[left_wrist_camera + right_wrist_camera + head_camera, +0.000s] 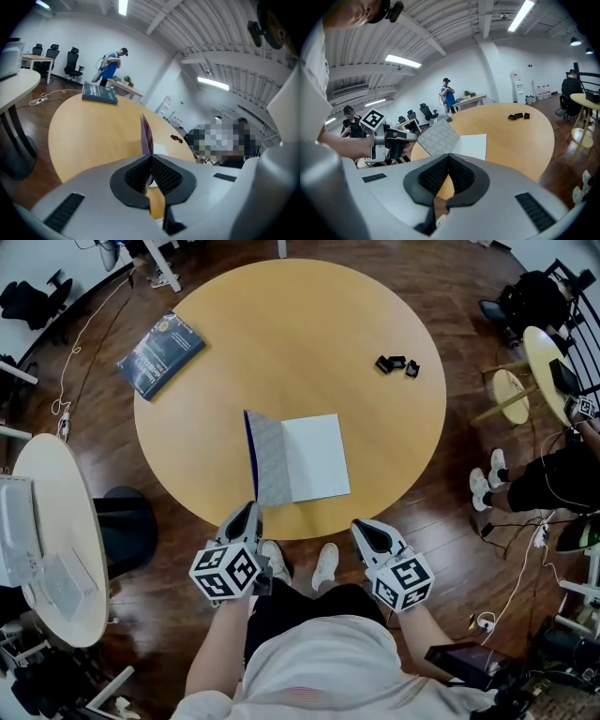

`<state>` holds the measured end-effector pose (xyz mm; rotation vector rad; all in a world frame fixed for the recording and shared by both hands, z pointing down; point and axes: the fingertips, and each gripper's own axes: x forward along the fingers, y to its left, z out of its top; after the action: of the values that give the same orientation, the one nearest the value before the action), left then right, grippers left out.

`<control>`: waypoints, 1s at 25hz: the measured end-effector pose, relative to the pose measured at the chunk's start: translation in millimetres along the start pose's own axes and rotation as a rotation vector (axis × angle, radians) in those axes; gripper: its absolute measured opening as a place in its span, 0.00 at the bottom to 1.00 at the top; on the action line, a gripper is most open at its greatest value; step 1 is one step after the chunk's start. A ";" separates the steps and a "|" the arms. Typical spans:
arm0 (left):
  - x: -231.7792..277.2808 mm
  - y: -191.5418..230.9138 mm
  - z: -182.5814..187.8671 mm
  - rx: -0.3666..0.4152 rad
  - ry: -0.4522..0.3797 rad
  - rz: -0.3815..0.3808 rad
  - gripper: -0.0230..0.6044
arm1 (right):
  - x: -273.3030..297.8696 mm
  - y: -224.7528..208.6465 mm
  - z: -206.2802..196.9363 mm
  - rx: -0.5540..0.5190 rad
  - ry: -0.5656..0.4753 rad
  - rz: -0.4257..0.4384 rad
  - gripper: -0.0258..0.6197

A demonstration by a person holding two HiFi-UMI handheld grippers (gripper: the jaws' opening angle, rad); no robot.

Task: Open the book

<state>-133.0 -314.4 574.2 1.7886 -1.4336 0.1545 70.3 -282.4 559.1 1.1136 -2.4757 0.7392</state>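
Note:
The book (pixel 314 457) lies on the round wooden table (pixel 300 324) near its front edge, white page up. Its grey-patterned cover (pixel 270 460) stands raised at a steep angle, blue outer side facing left. My left gripper (pixel 251 510) is at the cover's near corner, jaws shut on it; in the left gripper view the cover (pixel 146 136) rises edge-on just past the left gripper (pixel 150 161). My right gripper (pixel 364 529) hangs shut and empty just off the table's front edge. In the right gripper view, past the right gripper (pixel 449 159), the cover (pixel 438 137) tilts up beside the white page (pixel 473 145).
A second, blue book (pixel 161 354) lies at the table's far left edge. Small black pieces (pixel 397 364) sit at the far right. A pale side table (pixel 47 531) stands to the left. A seated person (pixel 548 479) is at the right, with cables on the floor.

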 end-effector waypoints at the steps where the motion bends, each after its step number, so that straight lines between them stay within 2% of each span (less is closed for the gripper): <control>1: -1.0 14.0 -2.2 -0.002 0.006 0.018 0.06 | 2.3 3.0 -0.1 -0.003 0.002 0.000 0.04; 5: 3.1 55.9 -13.6 0.047 0.042 0.080 0.06 | 7.8 10.0 -3.9 0.000 0.012 -0.015 0.04; 9: 9.2 85.9 -29.6 0.025 0.085 0.139 0.06 | 7.1 14.5 -7.9 0.011 0.018 -0.039 0.04; 13: 17.1 102.8 -43.2 -0.006 0.100 0.137 0.06 | 5.3 17.2 -11.4 0.014 0.024 -0.062 0.04; 19: 21.7 116.9 -54.1 -0.006 0.134 0.159 0.06 | 3.7 21.1 -13.1 0.017 0.023 -0.080 0.04; 25: -0.8 113.3 -51.1 -0.004 0.106 0.149 0.06 | 3.3 28.2 -7.9 0.017 0.008 -0.076 0.04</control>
<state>-211.3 -282.3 665.4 1.6448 -1.4892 0.3187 47.4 -263.9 558.0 1.2011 -2.4106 0.7431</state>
